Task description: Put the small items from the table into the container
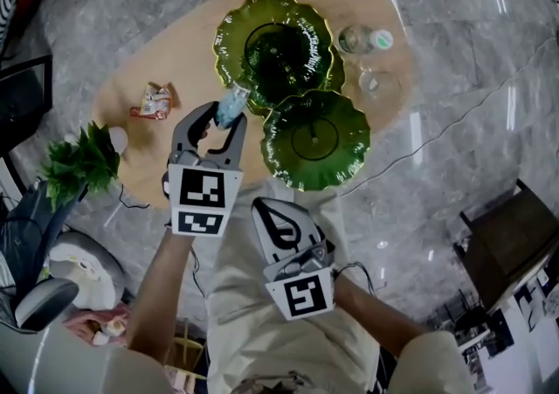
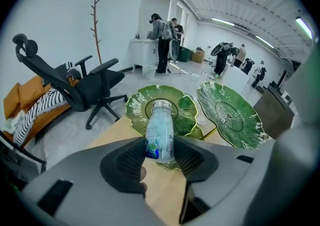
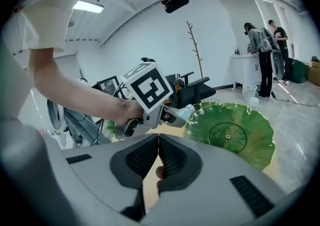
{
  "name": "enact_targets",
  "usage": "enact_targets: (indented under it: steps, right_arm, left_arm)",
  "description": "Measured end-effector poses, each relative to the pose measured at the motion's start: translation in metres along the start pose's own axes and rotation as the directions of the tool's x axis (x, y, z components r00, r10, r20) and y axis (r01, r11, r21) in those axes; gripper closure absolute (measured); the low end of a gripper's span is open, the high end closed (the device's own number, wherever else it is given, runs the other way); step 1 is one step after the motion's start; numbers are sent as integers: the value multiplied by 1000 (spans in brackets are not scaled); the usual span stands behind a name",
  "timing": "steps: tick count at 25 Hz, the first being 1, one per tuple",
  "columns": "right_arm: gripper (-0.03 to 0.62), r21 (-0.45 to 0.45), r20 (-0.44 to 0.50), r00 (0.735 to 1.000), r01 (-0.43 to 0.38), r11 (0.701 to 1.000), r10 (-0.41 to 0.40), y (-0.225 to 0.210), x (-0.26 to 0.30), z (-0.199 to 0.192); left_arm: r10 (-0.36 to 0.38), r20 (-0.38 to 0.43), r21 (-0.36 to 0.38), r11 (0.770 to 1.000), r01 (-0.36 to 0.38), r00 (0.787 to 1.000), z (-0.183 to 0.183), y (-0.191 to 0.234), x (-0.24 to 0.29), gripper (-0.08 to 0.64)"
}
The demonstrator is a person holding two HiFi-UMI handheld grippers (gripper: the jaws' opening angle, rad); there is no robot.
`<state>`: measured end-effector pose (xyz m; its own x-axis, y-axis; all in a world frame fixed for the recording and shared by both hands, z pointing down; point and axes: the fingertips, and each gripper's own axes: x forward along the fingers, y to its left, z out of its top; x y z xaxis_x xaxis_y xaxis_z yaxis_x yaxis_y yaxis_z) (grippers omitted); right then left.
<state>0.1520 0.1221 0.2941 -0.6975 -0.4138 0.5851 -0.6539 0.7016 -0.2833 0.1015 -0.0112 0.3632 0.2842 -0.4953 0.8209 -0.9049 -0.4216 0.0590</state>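
Left gripper point(image 2: 160, 159) clamped on small bottle point(image 2: 160, 129). The bottle's base is hidden between the pads and its label is too blurred to read. Neck points to 12, over rim of green dish point(image 2: 161, 105). Right gripper point(image 3: 158, 156) jaws pressed together, empty. Snack packet point(image 1: 155, 101) lies on table point(image 1: 175, 56), at 10 o'clock from left gripper.

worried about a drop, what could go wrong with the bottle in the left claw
The left claw grips the small clear plastic bottle with the blue-green label only near its base, most of it sticking out, so it might pivot or slip. It hangs close to the scalloped rim of the green glassy dish; a knock could chip it.
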Motion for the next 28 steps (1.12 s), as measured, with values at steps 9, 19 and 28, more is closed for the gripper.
enact_targets:
  steps: [9, 19, 28]
  right_arm:
    - [586, 46, 31, 999, 18, 999, -20, -6, -8, 11]
    - [586, 112, 51, 997, 53, 992, -59, -14, -17, 16]
    - [586, 157, 68, 994, 79, 984, -91, -22, -16, 21]
  left_arm:
    - [-9, -22, 24, 1000, 9, 1000, 7, -4, 9, 379]
    - [-34, -33, 17, 999, 35, 999, 18, -13, 26, 379]
    - [-44, -28, 29, 999, 44, 999, 26, -13, 39, 379]
